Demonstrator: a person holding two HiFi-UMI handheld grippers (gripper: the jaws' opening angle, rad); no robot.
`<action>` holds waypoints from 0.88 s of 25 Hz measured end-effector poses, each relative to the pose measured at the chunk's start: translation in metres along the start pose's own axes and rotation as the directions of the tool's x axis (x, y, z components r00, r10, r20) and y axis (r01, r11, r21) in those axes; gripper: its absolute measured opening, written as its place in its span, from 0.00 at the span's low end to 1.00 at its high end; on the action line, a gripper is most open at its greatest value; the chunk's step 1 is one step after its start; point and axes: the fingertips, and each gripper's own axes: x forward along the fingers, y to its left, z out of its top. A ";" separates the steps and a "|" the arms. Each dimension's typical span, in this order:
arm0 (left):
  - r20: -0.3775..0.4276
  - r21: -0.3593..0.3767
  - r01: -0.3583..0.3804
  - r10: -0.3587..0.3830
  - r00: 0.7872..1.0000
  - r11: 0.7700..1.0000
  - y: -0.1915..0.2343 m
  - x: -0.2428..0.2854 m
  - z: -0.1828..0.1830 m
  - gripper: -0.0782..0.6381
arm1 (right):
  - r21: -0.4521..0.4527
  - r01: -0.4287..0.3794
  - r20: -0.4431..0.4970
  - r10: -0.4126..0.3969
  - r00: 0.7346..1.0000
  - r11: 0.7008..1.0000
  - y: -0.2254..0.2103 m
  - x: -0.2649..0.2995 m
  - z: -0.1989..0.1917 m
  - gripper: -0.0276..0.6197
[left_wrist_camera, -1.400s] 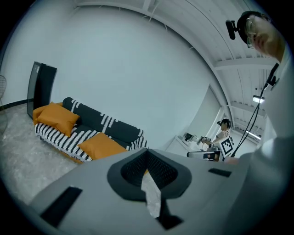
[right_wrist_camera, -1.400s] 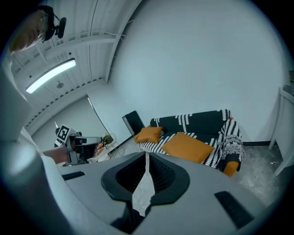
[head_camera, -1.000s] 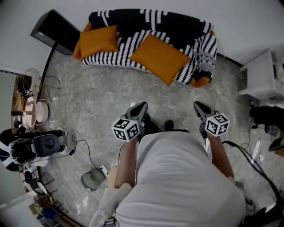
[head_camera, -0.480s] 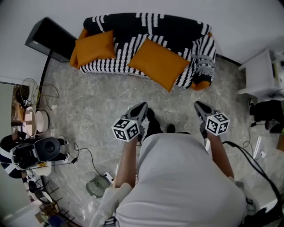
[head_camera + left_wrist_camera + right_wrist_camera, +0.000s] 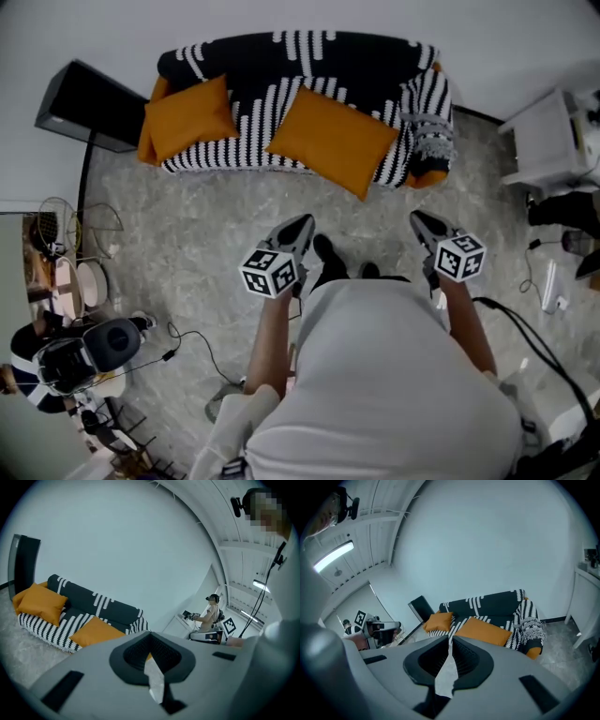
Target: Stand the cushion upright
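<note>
The big orange cushion (image 5: 330,141) lies flat on the sofa (image 5: 309,58), well ahead of the left gripper (image 5: 301,225) and right gripper (image 5: 419,221), both closed and empty.

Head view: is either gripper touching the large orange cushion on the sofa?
No, the left gripper and right gripper are over the floor, apart from the cushion.
</note>
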 end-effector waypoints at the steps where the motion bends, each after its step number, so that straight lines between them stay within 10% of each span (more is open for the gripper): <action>1: -0.008 0.004 0.008 -0.008 1.000 1.000 0.005 0.001 0.003 0.11 | 0.002 0.003 -0.003 -0.003 1.000 1.000 0.003 0.004 0.001 0.11; 22: -0.095 0.077 0.124 -0.116 0.989 0.989 0.079 0.014 0.027 0.11 | -0.065 0.048 -0.029 -0.050 0.998 0.997 0.038 0.074 0.011 0.11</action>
